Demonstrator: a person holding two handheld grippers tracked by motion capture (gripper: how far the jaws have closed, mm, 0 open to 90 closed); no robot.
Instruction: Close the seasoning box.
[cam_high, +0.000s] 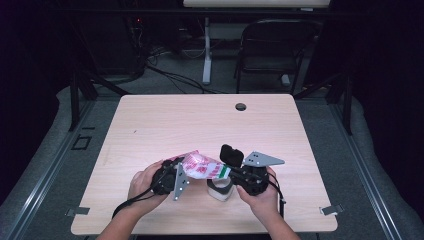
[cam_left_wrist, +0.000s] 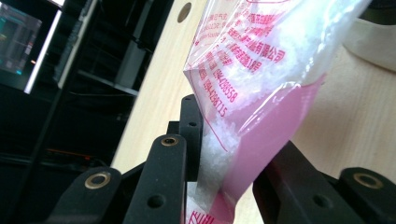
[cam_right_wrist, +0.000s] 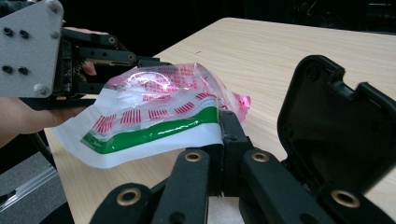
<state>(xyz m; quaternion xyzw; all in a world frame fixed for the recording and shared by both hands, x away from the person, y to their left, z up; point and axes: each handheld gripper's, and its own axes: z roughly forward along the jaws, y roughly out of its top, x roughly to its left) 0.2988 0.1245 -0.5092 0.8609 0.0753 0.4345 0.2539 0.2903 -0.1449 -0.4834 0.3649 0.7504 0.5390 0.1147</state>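
Near the front edge of the tabletop (cam_high: 150, 125) I hold a pink-printed plastic bag (cam_high: 200, 165) of white granules between my two hands, just above the wood. My left tongs (cam_left_wrist: 219, 154) are narrowed onto the bag's pink bottom end, pinching it. My right tongs (cam_right_wrist: 224, 135) are fully closed on its sealed end, by the green stripe. The bag's long axis runs left to right, stretched from one pair of tongs to the other, and neither hand is nearer than the other. Both hands sit low and point inward toward each other. Just below the bag, beside my right hand (cam_high: 260, 197), stands a small white cup (cam_high: 220, 190). Farther off, a round hole (cam_high: 240, 106) marks the far edge.
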